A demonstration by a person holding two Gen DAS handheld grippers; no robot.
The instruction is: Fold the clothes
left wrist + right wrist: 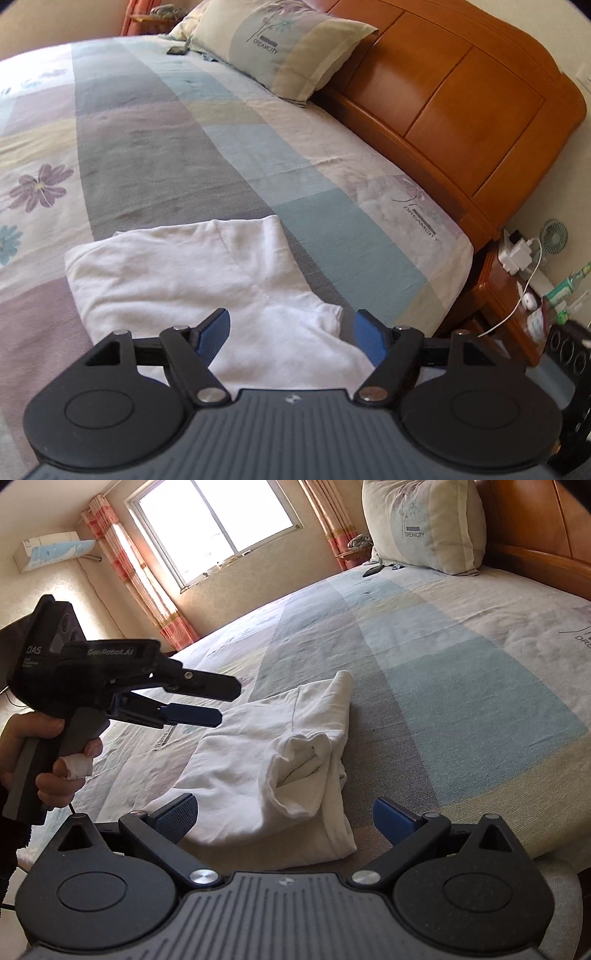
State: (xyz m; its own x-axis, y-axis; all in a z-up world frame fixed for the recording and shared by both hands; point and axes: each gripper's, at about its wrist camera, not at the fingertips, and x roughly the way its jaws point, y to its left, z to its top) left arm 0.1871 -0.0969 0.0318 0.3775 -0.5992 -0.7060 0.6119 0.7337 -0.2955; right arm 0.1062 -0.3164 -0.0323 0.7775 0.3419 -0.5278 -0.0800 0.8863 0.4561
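White garment lies folded on the patchwork bedspread near a window.

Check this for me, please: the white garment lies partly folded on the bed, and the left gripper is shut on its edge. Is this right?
Not quite. The white garment does lie partly folded on the bed, but the left gripper is open and holds nothing; it is above the cloth. The right wrist view shows this.

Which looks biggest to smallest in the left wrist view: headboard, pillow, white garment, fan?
1. Headboard
2. White garment and pillow: look alike in size, and the garment is nearer the camera, so unranked
3. Fan, far the smallest
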